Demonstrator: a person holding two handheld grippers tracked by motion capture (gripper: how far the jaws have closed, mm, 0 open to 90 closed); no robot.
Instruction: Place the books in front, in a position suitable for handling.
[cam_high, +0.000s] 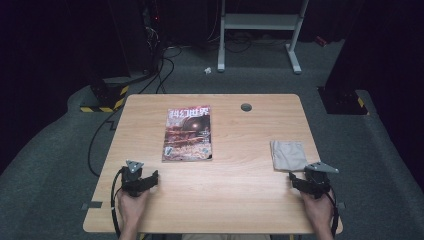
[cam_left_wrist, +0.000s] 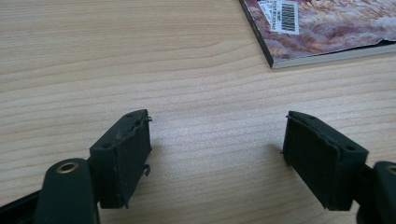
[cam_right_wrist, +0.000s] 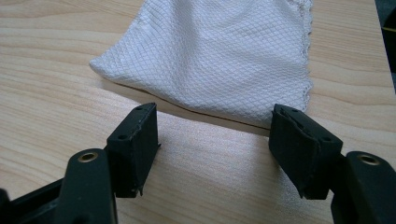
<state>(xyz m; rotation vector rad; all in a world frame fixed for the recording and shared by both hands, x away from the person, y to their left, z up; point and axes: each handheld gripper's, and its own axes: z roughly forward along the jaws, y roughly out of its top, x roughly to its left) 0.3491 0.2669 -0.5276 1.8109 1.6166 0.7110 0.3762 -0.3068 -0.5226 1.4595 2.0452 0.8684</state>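
A magazine (cam_high: 187, 133) with a reddish cover lies flat in the middle of the wooden table (cam_high: 235, 195); its near corner with a barcode (cam_left_wrist: 317, 28) shows at the top right of the left gripper view. A folded pale cloth (cam_high: 288, 154) lies near the table's right edge, and its quilted white weave (cam_right_wrist: 219, 51) spreads just beyond the right gripper's jaws. My left gripper (cam_high: 145, 176) rests low at the near left, open, jaws wide over bare wood (cam_left_wrist: 217, 140). My right gripper (cam_high: 302, 180) sits open at the near right, just short of the cloth's near edge (cam_right_wrist: 215, 135).
A round grey cable port (cam_high: 246, 107) sits in the tabletop at the back. Beyond the table stand a white frame (cam_high: 260, 30) and dark equipment with cables (cam_high: 145, 45) on grey carpet. Bare wood spans the space between the two grippers.
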